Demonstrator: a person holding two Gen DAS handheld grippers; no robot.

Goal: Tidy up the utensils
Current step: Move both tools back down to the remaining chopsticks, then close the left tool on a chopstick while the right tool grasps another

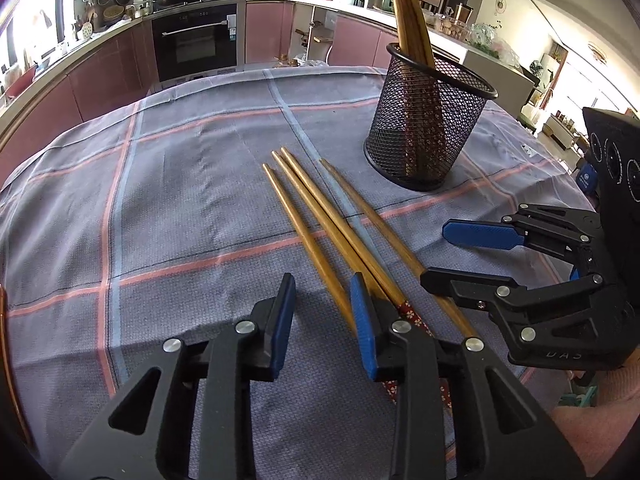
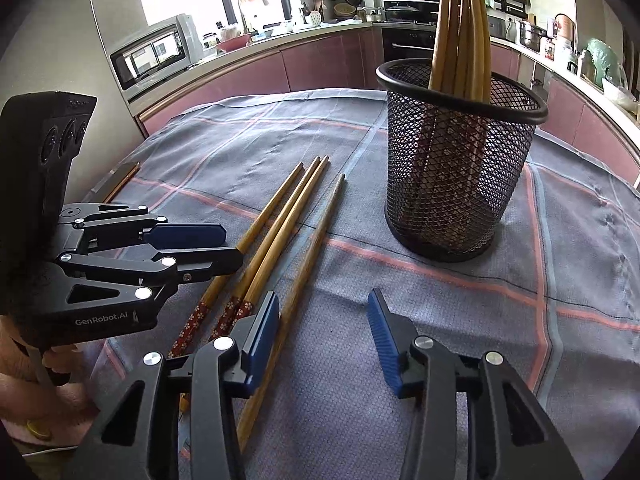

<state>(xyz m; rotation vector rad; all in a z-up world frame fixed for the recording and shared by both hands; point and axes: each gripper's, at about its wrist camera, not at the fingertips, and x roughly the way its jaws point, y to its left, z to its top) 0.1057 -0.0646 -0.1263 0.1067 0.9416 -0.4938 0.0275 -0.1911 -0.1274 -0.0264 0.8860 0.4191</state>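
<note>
Several wooden chopsticks (image 1: 320, 216) with red flowered ends lie side by side on the checked tablecloth; they also show in the right wrist view (image 2: 280, 232). A black mesh cup (image 1: 428, 120) stands behind them holding several upright chopsticks, also in the right wrist view (image 2: 460, 160). My left gripper (image 1: 322, 300) is open and empty, low over the near ends of the chopsticks; it shows at left in the right wrist view (image 2: 230, 246). My right gripper (image 2: 324, 308) is open and empty just right of the chopsticks; it shows at right in the left wrist view (image 1: 434, 254).
The table under the grey-blue checked cloth (image 1: 180, 200) drops off at its far edge. Kitchen counters, an oven (image 1: 196, 40) and a microwave (image 2: 156, 52) stand behind the table.
</note>
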